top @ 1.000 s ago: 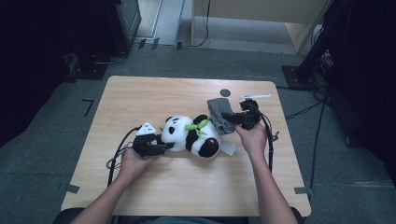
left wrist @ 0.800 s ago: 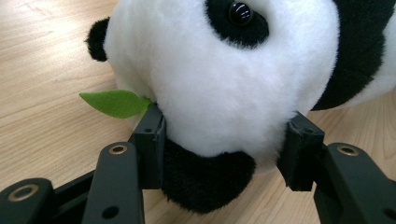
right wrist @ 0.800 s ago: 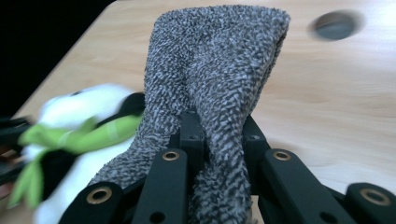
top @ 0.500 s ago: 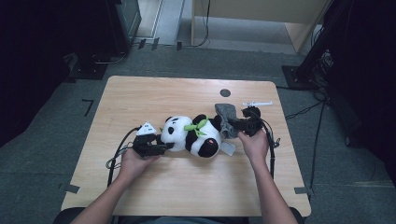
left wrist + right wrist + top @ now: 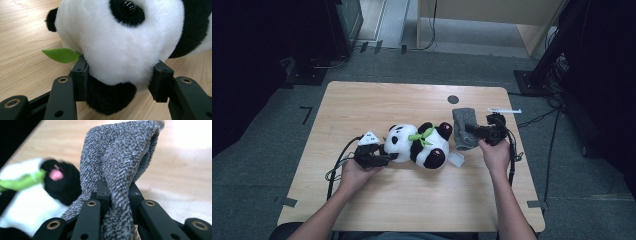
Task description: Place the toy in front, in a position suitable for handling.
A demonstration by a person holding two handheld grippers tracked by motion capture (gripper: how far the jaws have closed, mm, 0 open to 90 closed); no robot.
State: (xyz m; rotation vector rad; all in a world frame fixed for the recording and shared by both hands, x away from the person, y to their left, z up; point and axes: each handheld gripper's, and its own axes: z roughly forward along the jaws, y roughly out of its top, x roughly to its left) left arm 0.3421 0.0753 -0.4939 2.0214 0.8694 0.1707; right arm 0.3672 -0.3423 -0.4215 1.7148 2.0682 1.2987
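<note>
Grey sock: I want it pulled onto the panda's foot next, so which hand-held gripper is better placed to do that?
Right. The right hand-held gripper already pinches the grey sock beside the panda's foot; the left clamps the head.

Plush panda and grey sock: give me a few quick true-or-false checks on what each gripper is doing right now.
1. The left gripper clamps the black-and-white plush panda's head. True.
2. The right gripper is open, holding nothing. False: it pinches the grey knitted sock.
3. The panda stands upright. False: it lies on the light wooden table.
4. The sock is beside the panda's feet, opposite the left gripper. True.
</note>
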